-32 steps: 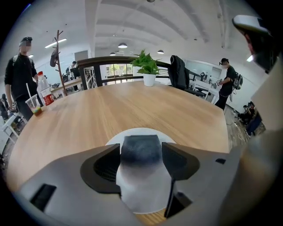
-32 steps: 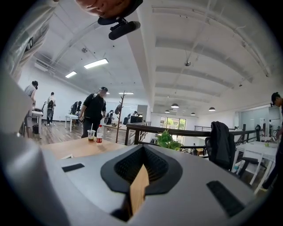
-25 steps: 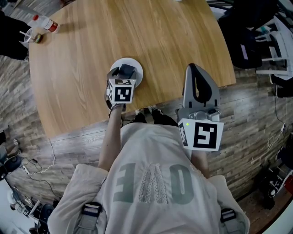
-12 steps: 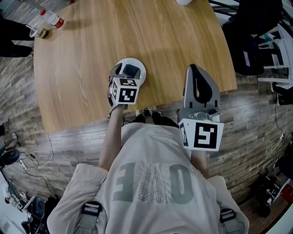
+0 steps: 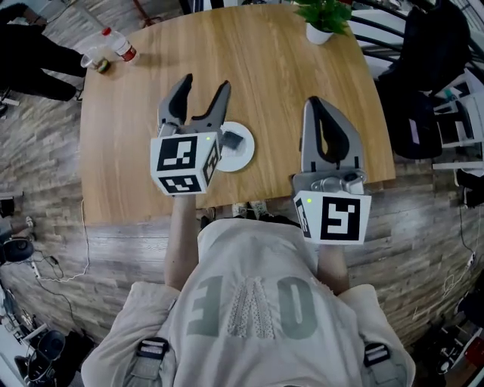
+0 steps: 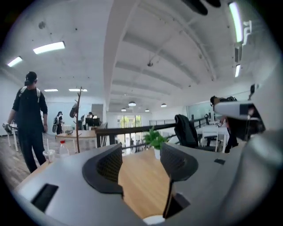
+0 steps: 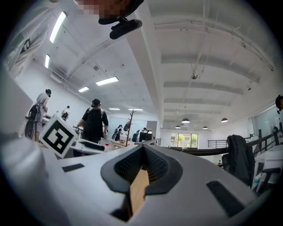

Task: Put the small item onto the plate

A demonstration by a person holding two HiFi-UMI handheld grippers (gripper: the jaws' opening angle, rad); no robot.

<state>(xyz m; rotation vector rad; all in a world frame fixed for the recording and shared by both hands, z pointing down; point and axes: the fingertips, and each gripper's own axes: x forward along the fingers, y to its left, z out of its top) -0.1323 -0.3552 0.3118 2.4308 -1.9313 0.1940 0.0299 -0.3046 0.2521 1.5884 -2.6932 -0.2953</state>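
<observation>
The white plate [image 5: 243,156] sits near the front edge of the round wooden table [image 5: 287,68]. On it lies the small dark grey item [image 5: 232,140]. My left gripper [image 5: 200,95] is raised above the table just left of the plate, open and empty. In the left gripper view its jaws [image 6: 141,161] stand apart over bare wood, with a sliver of the plate [image 6: 154,220] at the bottom edge. My right gripper [image 5: 318,107] hovers over the table's front right part, shut with nothing in it. The right gripper [image 7: 143,150] shows only wood through its slit.
A potted plant [image 5: 324,17] stands at the table's far edge. A plastic bottle [image 5: 121,47] and a cup [image 5: 97,62] sit at the far left. A black chair [image 5: 423,75] is to the right. A person in black [image 6: 30,119] stands beyond the table.
My left gripper has lifted off the plate and opened, leaving the dark item lying on the plate. The right gripper has barely moved. The head view has shifted.
</observation>
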